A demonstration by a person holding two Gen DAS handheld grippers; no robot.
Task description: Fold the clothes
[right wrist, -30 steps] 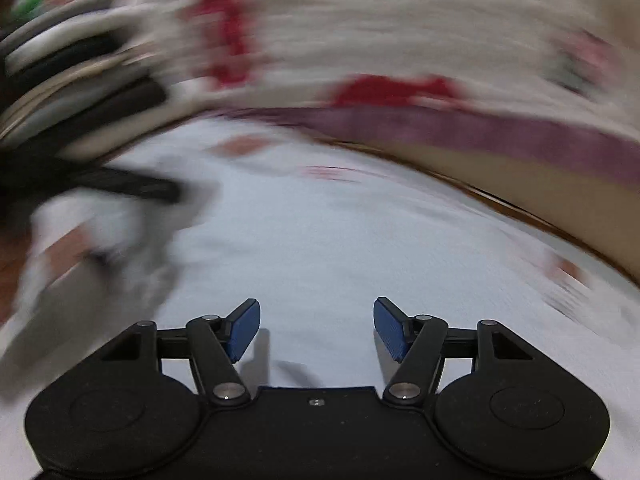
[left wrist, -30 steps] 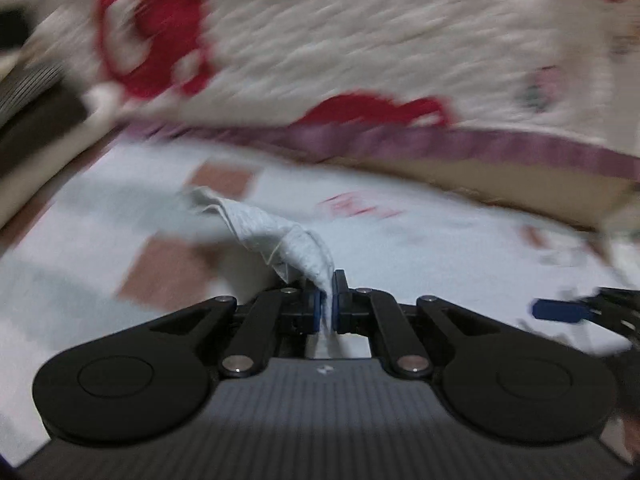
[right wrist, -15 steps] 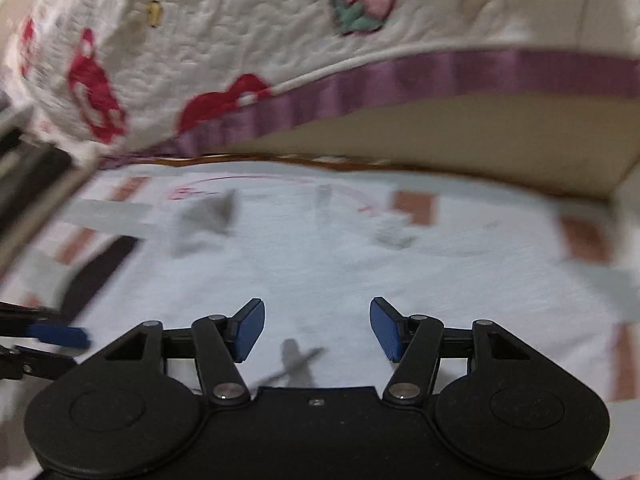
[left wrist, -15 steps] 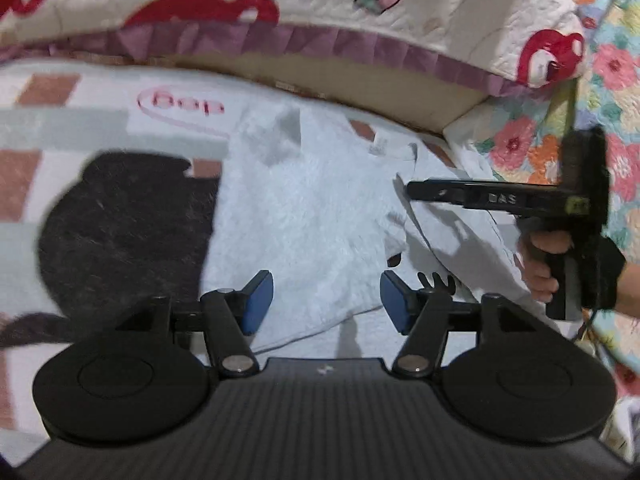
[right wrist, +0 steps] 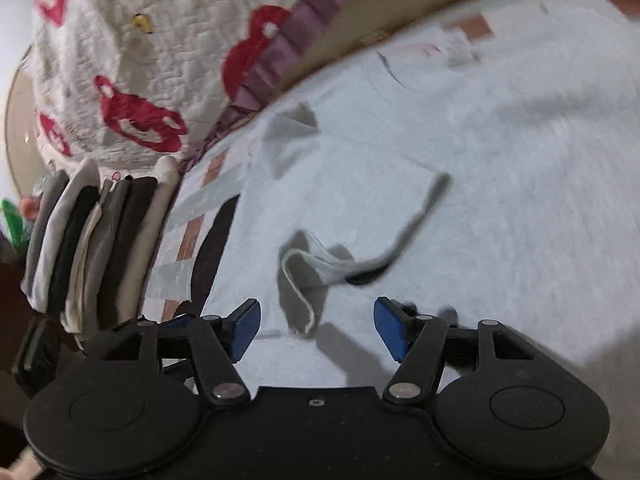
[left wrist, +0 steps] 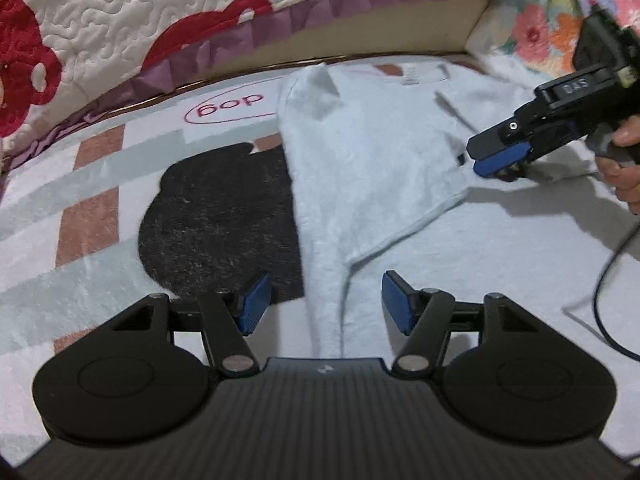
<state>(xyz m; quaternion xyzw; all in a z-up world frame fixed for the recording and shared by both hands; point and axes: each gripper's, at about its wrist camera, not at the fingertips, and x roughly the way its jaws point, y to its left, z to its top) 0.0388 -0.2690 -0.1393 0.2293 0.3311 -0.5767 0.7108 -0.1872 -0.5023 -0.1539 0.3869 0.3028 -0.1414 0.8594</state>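
A pale grey T-shirt [left wrist: 360, 152] lies flat on the patterned mat, its neck label [left wrist: 408, 78] at the far end. One sleeve [left wrist: 400, 208] is folded over the body. My left gripper [left wrist: 324, 304] hovers open over the shirt's near left edge, nothing between its fingers. In the left wrist view my right gripper [left wrist: 494, 162] reaches in from the right, just beyond the sleeve's corner. In the right wrist view the right gripper [right wrist: 316, 328] stands open, with the curled-up sleeve hem [right wrist: 308, 276] lying just ahead of its fingers.
A white quilt with red shapes and purple trim [left wrist: 160, 28] hangs along the far side. A stack of folded clothes [right wrist: 92, 240] stands at the left. The mat [left wrist: 92, 216] shows a black dog shape [left wrist: 220, 220]. A dark cable [left wrist: 600, 292] trails at right, below a hand [left wrist: 624, 168].
One second ago my left gripper was shut on grey fabric; it has let go and stands open. The shirt now lies spread out, and the right gripper has come close to the sleeve hem.
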